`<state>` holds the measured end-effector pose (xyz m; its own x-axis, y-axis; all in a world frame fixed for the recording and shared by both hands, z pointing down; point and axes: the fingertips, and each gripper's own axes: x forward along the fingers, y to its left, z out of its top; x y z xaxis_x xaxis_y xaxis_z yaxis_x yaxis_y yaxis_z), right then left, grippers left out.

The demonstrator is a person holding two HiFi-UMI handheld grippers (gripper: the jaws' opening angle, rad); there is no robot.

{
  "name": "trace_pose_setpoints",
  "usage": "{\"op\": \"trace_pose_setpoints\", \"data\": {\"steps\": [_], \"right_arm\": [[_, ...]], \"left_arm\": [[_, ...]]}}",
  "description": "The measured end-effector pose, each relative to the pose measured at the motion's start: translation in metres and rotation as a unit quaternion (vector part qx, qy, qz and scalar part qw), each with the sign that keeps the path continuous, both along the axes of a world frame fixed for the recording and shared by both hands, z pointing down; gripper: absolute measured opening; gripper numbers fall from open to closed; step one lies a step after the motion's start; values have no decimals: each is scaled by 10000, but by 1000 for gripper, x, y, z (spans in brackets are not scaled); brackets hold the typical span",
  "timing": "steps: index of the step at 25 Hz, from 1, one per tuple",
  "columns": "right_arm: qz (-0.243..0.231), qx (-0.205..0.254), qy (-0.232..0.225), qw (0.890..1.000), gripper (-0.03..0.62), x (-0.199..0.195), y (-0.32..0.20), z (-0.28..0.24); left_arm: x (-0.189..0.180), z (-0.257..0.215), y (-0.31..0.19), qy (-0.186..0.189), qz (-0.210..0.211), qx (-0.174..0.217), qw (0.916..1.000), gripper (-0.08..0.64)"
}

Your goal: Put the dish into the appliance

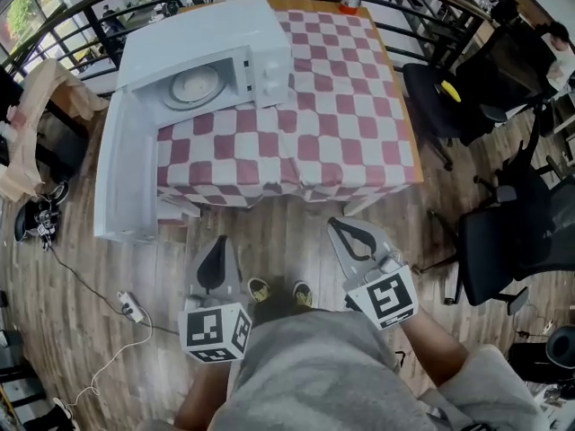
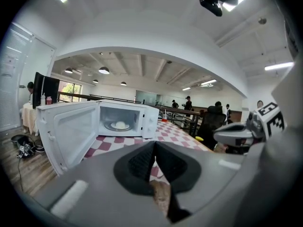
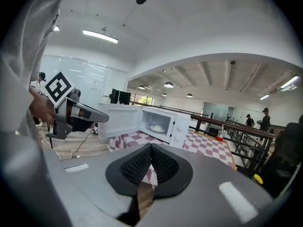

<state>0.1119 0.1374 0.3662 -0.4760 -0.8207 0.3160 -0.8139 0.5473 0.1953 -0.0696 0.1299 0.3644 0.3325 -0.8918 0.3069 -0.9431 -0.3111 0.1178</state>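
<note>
Head view | spotting dish (image 1: 191, 85) inside microwave (image 1: 216, 48), on turntable | sitting at far-left corner of checkered tabletop (image 1: 341, 124), door (image 1: 126, 173) flung wide | left hand-held gripper (image 1: 218, 243) pinched closed, empty, hovering short of tabletop | right hand-held gripper (image 1: 334, 225) likewise closed on nothing

No word, brand, number or sign can be read anywhere; the only printed marks are black-and-white square patterns on the cube of the left gripper (image 1: 216, 243) and of the right gripper (image 1: 337, 225); the microwave (image 1: 207, 39) control panel shows too small to read.
</note>
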Motion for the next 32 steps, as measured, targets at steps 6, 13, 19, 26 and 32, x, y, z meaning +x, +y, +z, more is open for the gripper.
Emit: {"op": "trace_pose_setpoints", "data": {"steps": [6,13,19,26,32], "right_arm": [[151,-114,-68,9998,-2,40,25,15],[257,-262,-367,9987,-2,54,48,20],[255,-267,-534,9979,-2,56,48,19],[263,-221,-608,9976,-2,55,47,16],[214,-219,-583,9978,-2,51,44,18]], "left_arm": [[25,5,26,-8,-109,15,9999,11],[39,5,48,24,-206,52,9998,11],[40,3,57,-28,-258,67,9996,11],[37,0,60,-76,-312,81,9995,11],[34,1,57,-50,-358,85,9993,11]]}}
